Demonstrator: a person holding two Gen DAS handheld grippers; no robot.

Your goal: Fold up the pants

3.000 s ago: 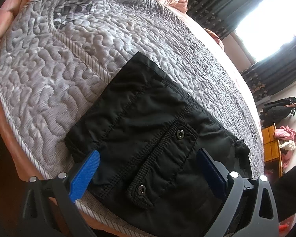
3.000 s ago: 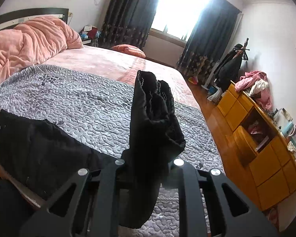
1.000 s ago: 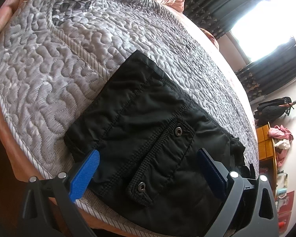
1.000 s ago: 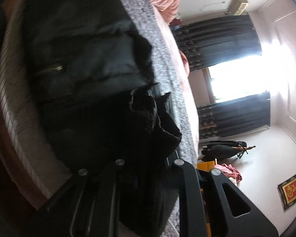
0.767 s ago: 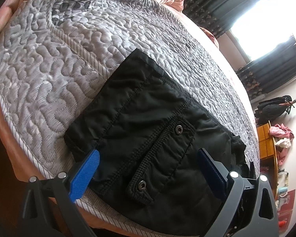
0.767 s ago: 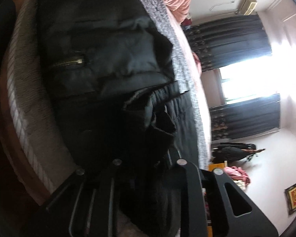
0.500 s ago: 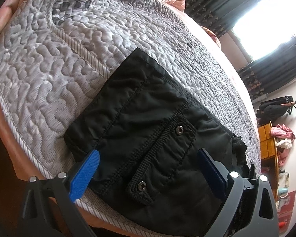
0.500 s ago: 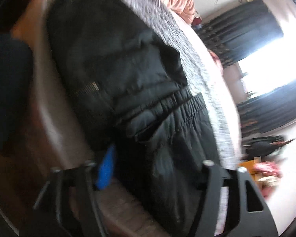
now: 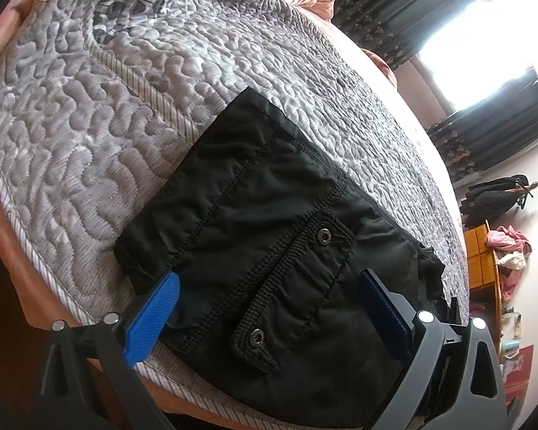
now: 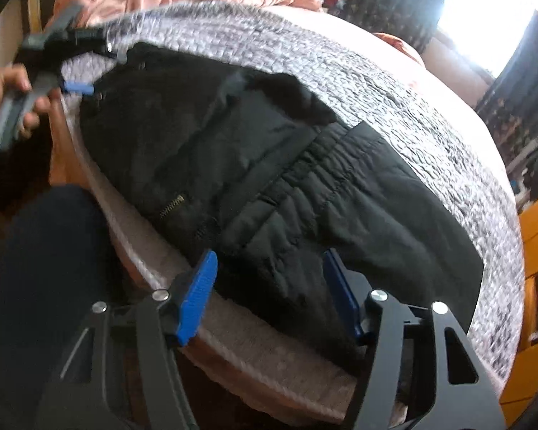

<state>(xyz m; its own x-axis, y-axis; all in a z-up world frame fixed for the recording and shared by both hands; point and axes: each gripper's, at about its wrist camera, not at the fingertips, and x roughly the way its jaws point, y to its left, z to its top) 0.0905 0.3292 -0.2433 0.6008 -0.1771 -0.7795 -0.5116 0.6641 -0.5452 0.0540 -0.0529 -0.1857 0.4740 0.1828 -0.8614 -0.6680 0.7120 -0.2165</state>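
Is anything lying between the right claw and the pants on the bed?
Nothing visible does. The right claw hangs just over the black pants on the grey quilt, its jaws closing on nothing, with only air between. The left claw, open, sits at the pants' other end.

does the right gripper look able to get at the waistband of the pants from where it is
Probably yes: the right gripper hangs just above the black pants, jaws apart and closing on nothing, and the gathered waistband lies uncovered just ahead.
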